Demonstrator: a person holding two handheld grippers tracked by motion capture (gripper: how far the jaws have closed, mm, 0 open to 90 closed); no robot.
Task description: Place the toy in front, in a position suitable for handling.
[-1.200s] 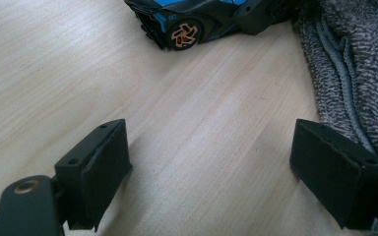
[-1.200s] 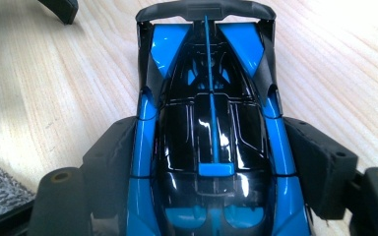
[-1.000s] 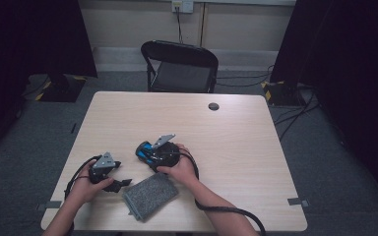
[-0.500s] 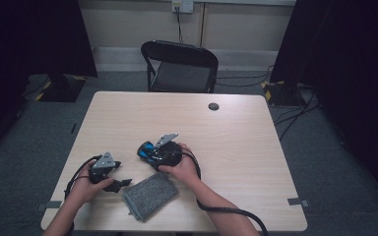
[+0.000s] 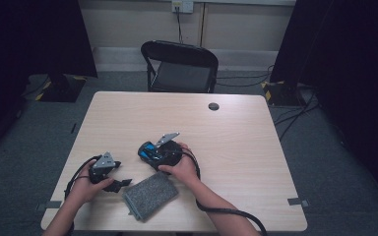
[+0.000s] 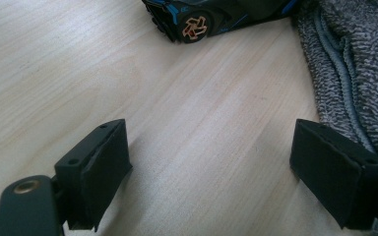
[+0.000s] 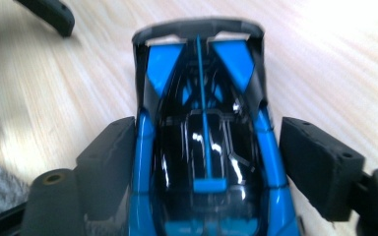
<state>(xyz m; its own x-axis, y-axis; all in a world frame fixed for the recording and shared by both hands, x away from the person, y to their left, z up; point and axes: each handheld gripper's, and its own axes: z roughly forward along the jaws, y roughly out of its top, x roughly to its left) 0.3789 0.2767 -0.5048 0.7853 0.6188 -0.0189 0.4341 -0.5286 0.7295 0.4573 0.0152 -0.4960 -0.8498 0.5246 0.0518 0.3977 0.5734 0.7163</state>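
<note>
On the near left part of the tabletop (image 5: pixel 236 128) a person works with tongs in each hand. The right tongs (image 5: pixel 150 153) lie low over a blue and black toy car (image 5: pixel 153 151), which sits on the wood just beyond a grey cloth (image 5: pixel 150 195). In the right gripper view the car (image 7: pixel 204 147) lies lengthwise between the two jaws: one jaw rests against its side, while a thin gap of wood shows between the other jaw and the car. The jaws have just been opening, with the car between them, so the grip looks slack rather than pressed.

The left tongs (image 5: pixel 120 183) rest near the cloth's left corner, a little to the left of the car. In the left gripper view its jaws stand wide apart over bare wood with nothing between them; the cloth (image 6: pixel 354 69) lies beside one jaw, and the car's wheel (image 6: pixel 195 28) shows farther off.

Beyond the far edge stands a black chair (image 5: pixel 181 66).
</note>
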